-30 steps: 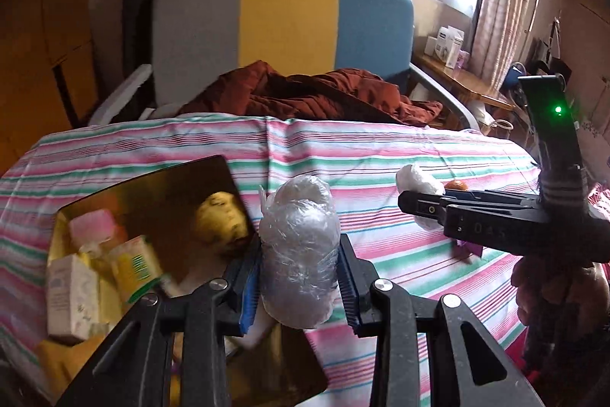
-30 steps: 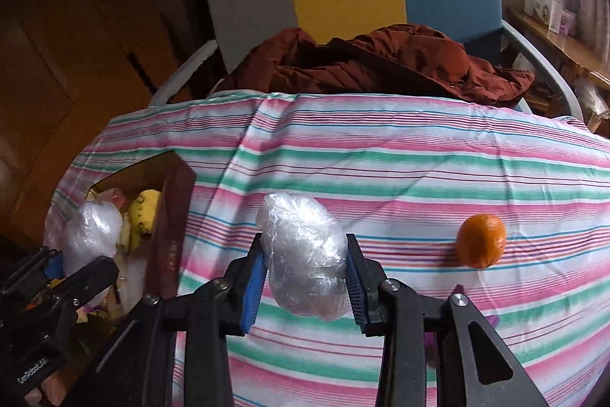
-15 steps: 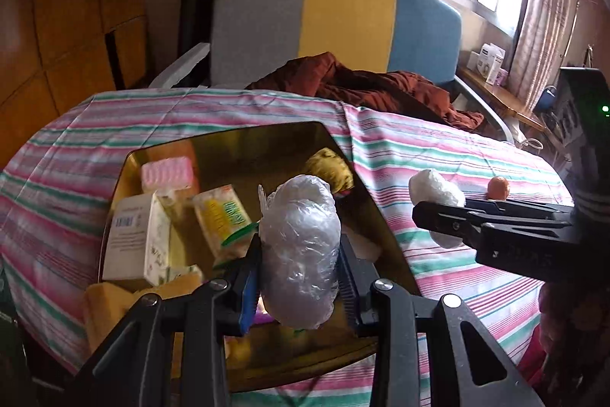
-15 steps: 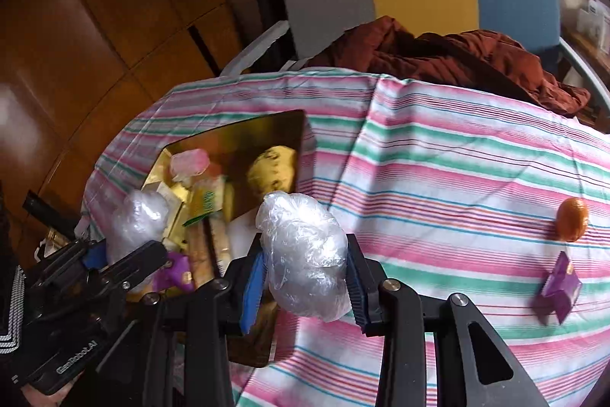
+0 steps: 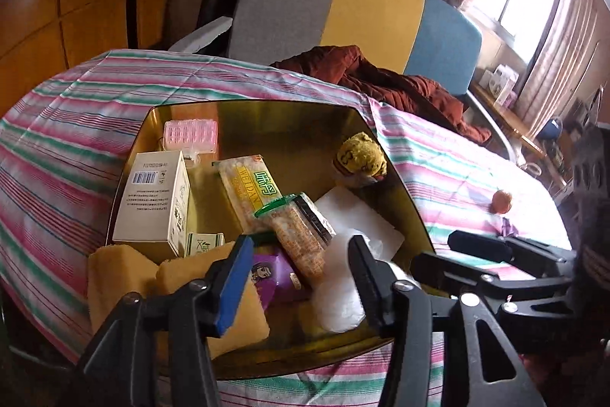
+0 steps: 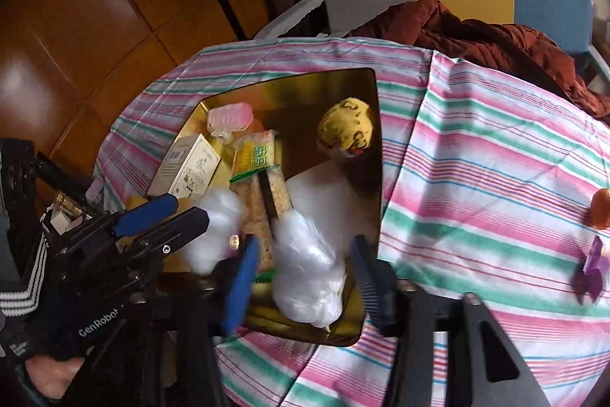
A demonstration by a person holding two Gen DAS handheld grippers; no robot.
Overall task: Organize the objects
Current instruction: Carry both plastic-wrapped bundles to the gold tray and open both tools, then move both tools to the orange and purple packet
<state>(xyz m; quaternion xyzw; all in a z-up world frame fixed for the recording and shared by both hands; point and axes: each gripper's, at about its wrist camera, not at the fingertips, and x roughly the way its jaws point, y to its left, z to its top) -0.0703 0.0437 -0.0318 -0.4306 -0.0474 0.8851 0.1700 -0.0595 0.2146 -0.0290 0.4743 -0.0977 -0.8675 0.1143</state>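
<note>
A gold tray [image 5: 248,106] [image 6: 293,78] full of packets sits on the striped tablecloth. My left gripper [image 5: 299,279] hangs over its near end with jaws opening. The clear-plastic bundle [image 5: 337,302] it carried lies in the tray by the right finger, untouched by the pads. In the right wrist view my right gripper [image 6: 303,281] is opening too. Its own plastic bundle [image 6: 305,273] is blurred between the pads with gaps on both sides. The left gripper [image 6: 183,216] shows beside the other bundle [image 6: 217,227]. The right gripper [image 5: 434,250] appears at the tray's right rim.
In the tray lie a white box [image 5: 152,197], a pink case [image 5: 190,134], snack packets [image 5: 251,191] and a yellow plush [image 5: 360,155]. An orange [image 6: 601,208] and a purple packet [image 6: 593,266] lie on the cloth to the right. A chair with a rust-red jacket [image 5: 381,79] stands behind.
Both grippers moved left over the tray and went from shut on their plastic bundles to open. The left bundle has dropped into the tray; the right one sits loose between the jaws.
</note>
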